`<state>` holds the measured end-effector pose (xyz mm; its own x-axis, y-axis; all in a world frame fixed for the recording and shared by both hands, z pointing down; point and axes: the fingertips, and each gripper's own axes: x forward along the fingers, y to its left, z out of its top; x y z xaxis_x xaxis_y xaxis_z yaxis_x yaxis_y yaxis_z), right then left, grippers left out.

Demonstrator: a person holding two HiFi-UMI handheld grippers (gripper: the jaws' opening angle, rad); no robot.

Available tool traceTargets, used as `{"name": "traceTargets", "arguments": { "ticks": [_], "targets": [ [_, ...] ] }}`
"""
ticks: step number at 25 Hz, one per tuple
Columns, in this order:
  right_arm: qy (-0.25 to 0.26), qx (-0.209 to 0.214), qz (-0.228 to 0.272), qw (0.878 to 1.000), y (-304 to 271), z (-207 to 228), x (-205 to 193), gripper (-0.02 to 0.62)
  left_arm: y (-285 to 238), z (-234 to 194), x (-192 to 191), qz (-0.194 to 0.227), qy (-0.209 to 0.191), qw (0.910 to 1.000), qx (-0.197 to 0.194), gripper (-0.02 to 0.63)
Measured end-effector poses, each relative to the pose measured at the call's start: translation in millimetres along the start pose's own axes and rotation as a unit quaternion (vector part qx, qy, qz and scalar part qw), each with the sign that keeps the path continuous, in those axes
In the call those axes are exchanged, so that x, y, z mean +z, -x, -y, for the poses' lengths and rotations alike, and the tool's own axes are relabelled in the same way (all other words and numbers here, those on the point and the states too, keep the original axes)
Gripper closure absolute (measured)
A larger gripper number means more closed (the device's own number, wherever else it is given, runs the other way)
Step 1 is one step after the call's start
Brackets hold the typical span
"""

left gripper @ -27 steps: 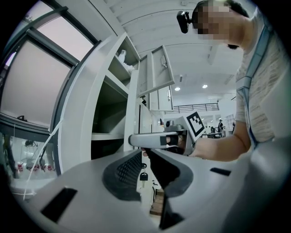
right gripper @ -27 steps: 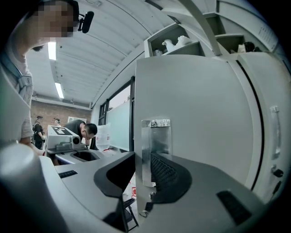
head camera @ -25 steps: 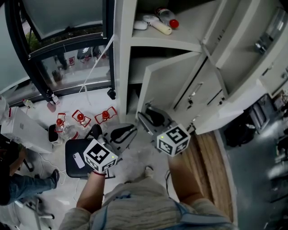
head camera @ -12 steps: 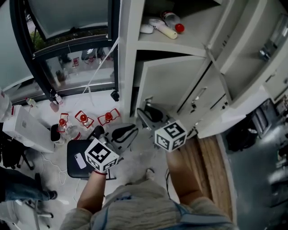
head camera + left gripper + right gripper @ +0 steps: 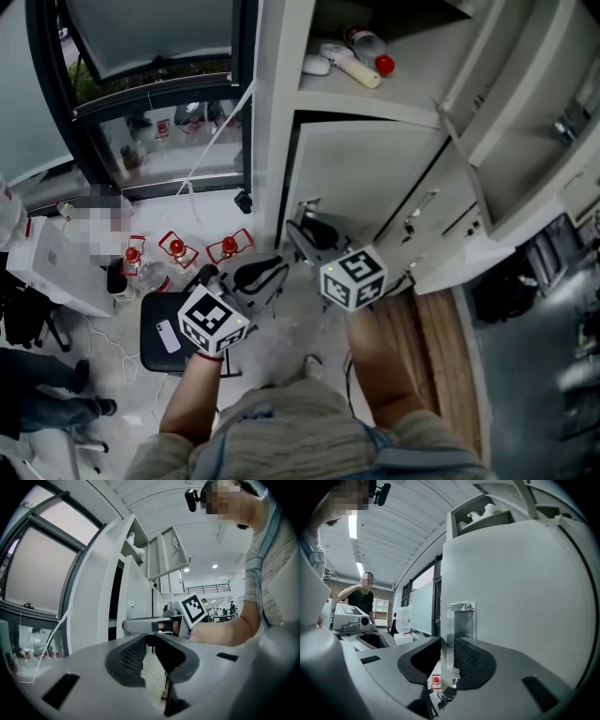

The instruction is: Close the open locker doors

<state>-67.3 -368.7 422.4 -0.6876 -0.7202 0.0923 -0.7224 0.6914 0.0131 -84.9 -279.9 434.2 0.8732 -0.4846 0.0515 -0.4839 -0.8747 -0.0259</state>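
The white lower locker door stands almost flush with the locker front. My right gripper is at the door's free edge. In the right gripper view that edge and its metal latch plate lie between the jaws of the right gripper, which are closing; a gap still shows on the left side. My left gripper hangs lower left of the door, off it. In the left gripper view the left gripper has its tips together with nothing held. More locker doors stand open at the right.
An open shelf above holds a red-capped bottle and a white tube. On the floor lie red wire frames, a black stool and a white box. A person's legs are at the far left.
The lower door has swung from ajar to nearly shut, with my right gripper moving along at its edge. The left gripper has hardly moved.
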Motion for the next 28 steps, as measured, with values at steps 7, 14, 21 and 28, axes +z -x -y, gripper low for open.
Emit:
{"name": "traceTargets", "arguments": {
  "ticks": [7,14,21,28],
  "targets": [
    [0.007,-0.001,-0.005,1.0,-14.2,7.9,1.4,0.514,-2.0,-11.3,-0.2,0.0,0.002,1.0,0.007,0.566],
    [0.007,-0.008,-0.008,1.0,-23.8,15.8,1.3,0.532,-4.8,-18.2,-3.2,-0.003,0.004,0.9999,0.01,0.566],
    [0.012,-0.019,-0.01,1.0,-31.2,21.6,2.1,0.543,-7.2,-23.2,-4.7,-0.008,0.005,0.9999,0.011,0.566],
    [0.015,-0.026,-0.009,1.0,-34.0,23.9,2.4,0.546,-7.3,-26.4,-4.9,-0.008,0.006,0.9998,0.014,0.565]
  ]
}}
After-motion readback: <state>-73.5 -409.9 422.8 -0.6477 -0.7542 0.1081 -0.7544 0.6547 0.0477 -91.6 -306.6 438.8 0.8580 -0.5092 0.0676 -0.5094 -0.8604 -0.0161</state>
